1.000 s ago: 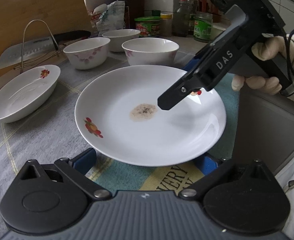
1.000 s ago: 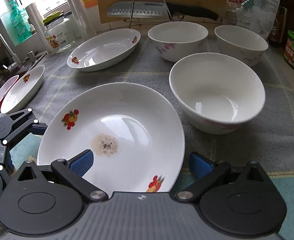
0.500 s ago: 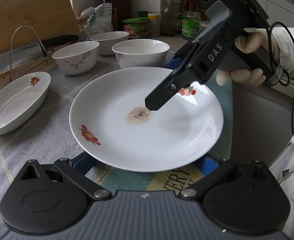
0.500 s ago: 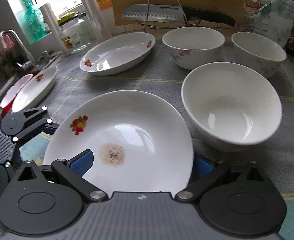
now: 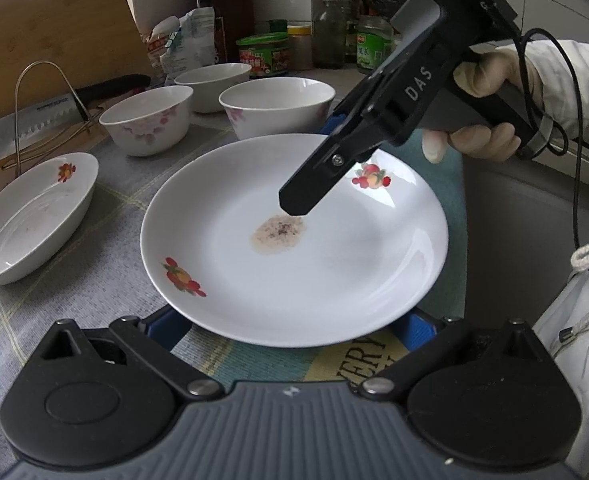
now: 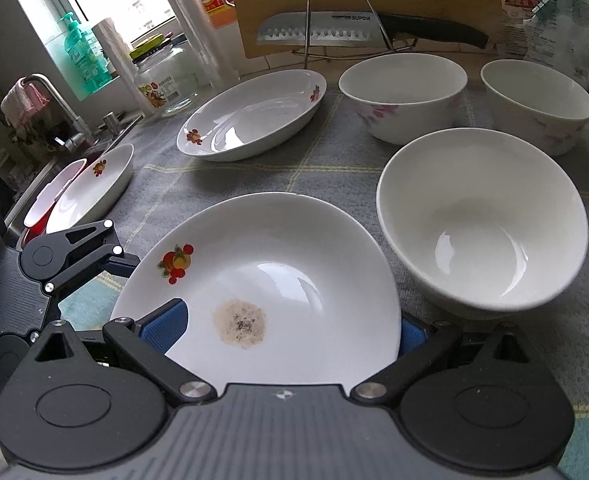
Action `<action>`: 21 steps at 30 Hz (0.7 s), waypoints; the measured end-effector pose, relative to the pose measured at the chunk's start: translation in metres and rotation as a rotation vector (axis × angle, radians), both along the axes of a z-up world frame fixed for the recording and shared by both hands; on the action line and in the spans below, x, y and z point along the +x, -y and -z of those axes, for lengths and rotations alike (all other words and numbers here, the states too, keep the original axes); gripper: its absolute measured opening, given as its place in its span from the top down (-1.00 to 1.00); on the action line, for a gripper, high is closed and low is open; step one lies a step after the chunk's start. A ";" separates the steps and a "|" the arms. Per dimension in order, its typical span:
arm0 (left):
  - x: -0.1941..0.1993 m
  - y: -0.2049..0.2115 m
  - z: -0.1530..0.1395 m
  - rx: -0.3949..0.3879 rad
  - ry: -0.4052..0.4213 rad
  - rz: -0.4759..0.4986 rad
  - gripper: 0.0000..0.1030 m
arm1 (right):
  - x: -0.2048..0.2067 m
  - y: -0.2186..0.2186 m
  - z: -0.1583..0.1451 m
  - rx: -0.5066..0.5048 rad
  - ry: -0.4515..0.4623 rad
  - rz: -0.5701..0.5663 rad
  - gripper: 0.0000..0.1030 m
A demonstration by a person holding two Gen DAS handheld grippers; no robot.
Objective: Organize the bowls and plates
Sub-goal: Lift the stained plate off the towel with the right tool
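**Plate caught between two grippers, spill risk high**

Plate (image 5: 294, 240) sits near the counter's front edge on the grey cloth (image 6: 334, 168), white with fruit prints and a brownish residue patch (image 5: 280, 235) in its middle. Right gripper (image 6: 290, 328) straddles its near rim, one blue pad over the plate's inside and one below its outer edge, jaws spread wide with visible gaps, so nothing is pinched. Left gripper (image 5: 290, 326) comes in from the opposite side, blue pads poking out from under the rim, also spread; whether they touch the underside, I cannot tell.

Danger number one, by my reading: two tools working one smooth, glazed rim. If one closes and lifts while the other sits underneath, the plate could tip and slide off. Danger number two: the closest bowl (image 6: 482, 220) stands just beside the plate, so a sideways swing may clip it. Two more bowls (image 6: 404, 92) wait behind, and an oval dish (image 6: 250, 116) sits to the left with another dish (image 6: 94, 188) near the sink. Shallow bite on the rim means slip; residue could also scatter if it tilts.
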State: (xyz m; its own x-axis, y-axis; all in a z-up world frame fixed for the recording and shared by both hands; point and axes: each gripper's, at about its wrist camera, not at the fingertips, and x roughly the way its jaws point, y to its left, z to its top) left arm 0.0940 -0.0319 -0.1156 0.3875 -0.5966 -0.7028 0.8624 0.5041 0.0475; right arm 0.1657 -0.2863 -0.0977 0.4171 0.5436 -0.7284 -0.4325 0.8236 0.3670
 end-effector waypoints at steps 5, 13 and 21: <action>0.002 -0.001 0.000 0.002 -0.003 0.006 -0.99 | 0.000 0.000 -0.001 -0.005 0.000 -0.009 -1.00; 0.002 0.001 0.000 0.014 -0.006 0.006 -0.99 | -0.002 -0.002 -0.004 -0.007 0.007 -0.011 -1.00; 0.000 -0.002 -0.004 0.008 -0.010 0.002 -0.98 | -0.003 -0.006 -0.009 -0.020 0.013 -0.013 -1.00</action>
